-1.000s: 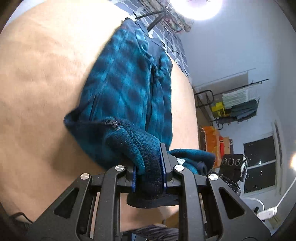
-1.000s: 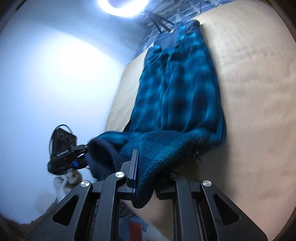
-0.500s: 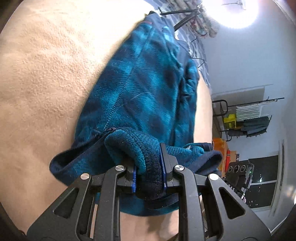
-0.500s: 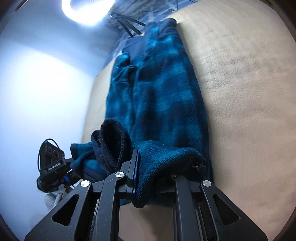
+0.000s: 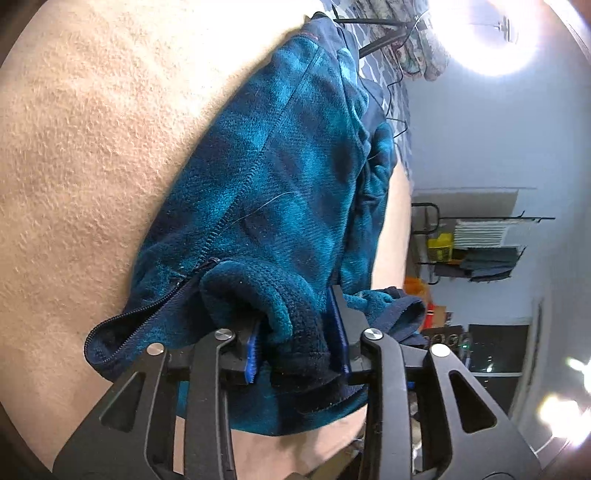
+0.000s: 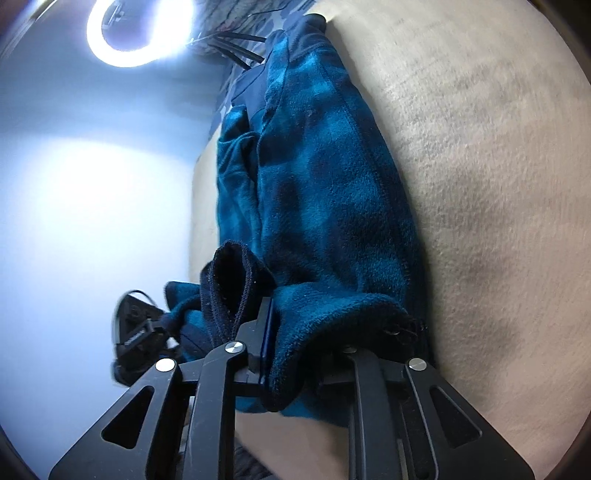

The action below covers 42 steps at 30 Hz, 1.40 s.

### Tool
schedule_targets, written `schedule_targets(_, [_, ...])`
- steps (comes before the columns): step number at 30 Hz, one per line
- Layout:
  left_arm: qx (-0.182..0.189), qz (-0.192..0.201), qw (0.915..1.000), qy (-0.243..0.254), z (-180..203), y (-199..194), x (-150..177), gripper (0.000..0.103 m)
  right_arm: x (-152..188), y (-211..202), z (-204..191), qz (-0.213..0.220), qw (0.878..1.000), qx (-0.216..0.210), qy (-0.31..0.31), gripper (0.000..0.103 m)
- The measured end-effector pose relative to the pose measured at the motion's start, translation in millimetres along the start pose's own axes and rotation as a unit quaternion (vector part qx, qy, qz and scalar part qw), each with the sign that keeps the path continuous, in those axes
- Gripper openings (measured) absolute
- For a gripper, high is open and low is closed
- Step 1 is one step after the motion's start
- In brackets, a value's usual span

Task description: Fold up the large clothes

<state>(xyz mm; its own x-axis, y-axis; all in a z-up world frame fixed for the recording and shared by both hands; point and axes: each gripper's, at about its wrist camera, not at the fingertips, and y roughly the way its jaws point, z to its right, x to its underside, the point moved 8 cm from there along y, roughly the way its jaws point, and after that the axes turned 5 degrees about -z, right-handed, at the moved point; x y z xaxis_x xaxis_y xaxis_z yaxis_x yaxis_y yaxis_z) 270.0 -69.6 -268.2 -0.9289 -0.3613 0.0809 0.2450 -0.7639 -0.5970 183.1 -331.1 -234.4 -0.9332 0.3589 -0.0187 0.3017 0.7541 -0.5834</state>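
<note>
Already the blue checked fleece jacket (image 5: 280, 177) is lying in a long, narrow strip on the tan blanket (image 5: 85, 155), its sides seemingly brought in toward the middle, so the lengthwise folding is looking done. Its near end is bunching up between both sets of tongs. The left gripper (image 5: 297, 345) is opening, with a thick roll of fleece beside the zipper (image 5: 147, 306) sitting between its blue pads; the cloth is filling the gap and the pads are touching it on both sides. The right gripper (image 6: 301, 343) is opening too, with the other corner of that end draping over it; one pad is pressing the fleece, while the other is hiding under the cloth. A dark cuff (image 6: 229, 288) is poking up just beside it. Judging by this, the end-over-end fold is being laid down, and smoothing or one further fold is probably remaining. A ring lamp (image 6: 129, 33) is glaring beyond the far end.
</note>
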Motion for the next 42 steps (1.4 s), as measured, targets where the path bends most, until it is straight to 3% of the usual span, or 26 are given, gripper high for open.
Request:
schedule_targets(5, [0.046,-0.004,0.9987,-0.021,8,-11,-1,0.051,1,-17,-3,-0.003,0.998,-0.062,0.029,0.031])
schedule_targets(13, [0.066,0.018,0.9975,-0.014,18,-33,-9,0.055,7,-38,-15,-0.012,0.995,-0.097,0.012,0.037])
schedule_targets(14, [0.064,0.019,0.9977,-0.013,18,-34,-9,0.055,5,-36,-16,-0.01,0.994,-0.103,0.014,0.043])
schedule_targets(17, [0.056,0.039,0.9976,-0.008,17,-43,-12,0.055,4,-49,-17,0.004,0.993,-0.119,0.019,0.078])
schedule_targets(18, [0.058,0.044,0.9973,-0.007,17,-47,-14,0.055,4,-54,-19,0.01,0.993,-0.117,0.019,0.079])
schedule_targets(20, [0.054,0.063,0.9966,0.003,19,-59,-18,0.055,1,-63,-23,0.026,0.993,-0.112,0.009,0.079])
schedule_targets(22, [0.022,0.089,0.9951,0.039,24,-71,-20,0.055,2,-76,-34,0.048,0.995,-0.087,-0.028,0.078])
schedule_targets(24, [-0.009,0.104,0.9903,0.092,33,-77,-16,0.055,12,-81,-54,0.054,0.992,-0.023,-0.11,0.06])
schedule_targets(27, [-0.061,0.104,0.9753,0.185,49,-70,-8,0.055,30,-69,-75,0.051,0.974,0.063,-0.21,0.042])
schedule_targets(29, [-0.084,0.09,0.9669,0.223,52,-59,-6,0.055,37,-60,-77,0.053,0.964,0.095,-0.243,0.042])
schedule_targets(33, [-0.103,0.036,0.9658,0.235,30,-34,-19,0.06,33,-54,-53,0.059,0.951,0.156,-0.259,0.045])
schedule_targets(36, [-0.107,0.008,0.9649,0.24,14,-19,-25,0.06,21,-52,-23,0.057,0.961,0.154,-0.223,0.06])
schedule_targets(42, [-0.102,-0.01,0.9564,0.273,15,6,-26,0.06,-6,-40,-2,0.058,0.97,0.129,-0.196,0.06])
